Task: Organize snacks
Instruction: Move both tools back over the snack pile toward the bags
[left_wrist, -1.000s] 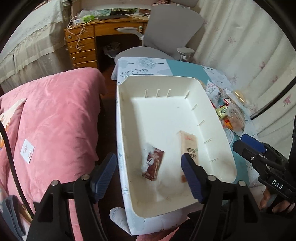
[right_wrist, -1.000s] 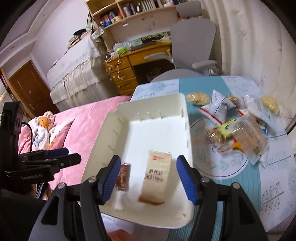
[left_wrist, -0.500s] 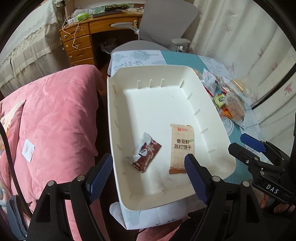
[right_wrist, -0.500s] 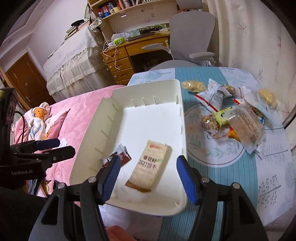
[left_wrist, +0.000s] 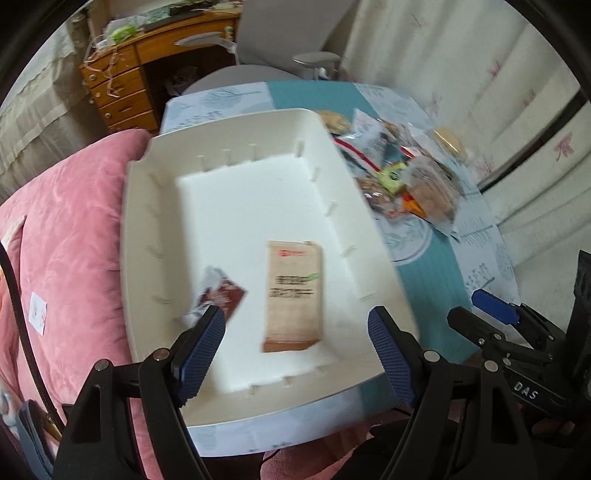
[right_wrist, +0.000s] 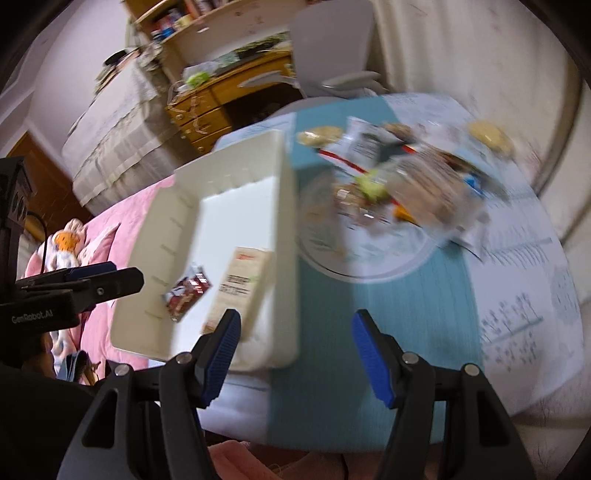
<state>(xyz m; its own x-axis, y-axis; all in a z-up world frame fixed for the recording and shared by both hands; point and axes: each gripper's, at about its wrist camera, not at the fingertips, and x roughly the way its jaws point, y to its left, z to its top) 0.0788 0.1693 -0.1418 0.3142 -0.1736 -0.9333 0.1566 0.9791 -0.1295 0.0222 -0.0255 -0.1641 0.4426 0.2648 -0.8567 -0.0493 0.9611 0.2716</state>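
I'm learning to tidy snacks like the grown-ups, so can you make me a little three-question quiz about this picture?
1. True or false: the white bin has two snack packets in it.
2. Where is the pile of loose snacks? A) on the pink blanket B) on the table beside the bin C) on the chair
3. Fill in: the right gripper is holding ____.

Key: 1 true: a tan packet and a brown packet. 2 B: they lie on the table. 3 nothing: its fingers stand apart and empty.
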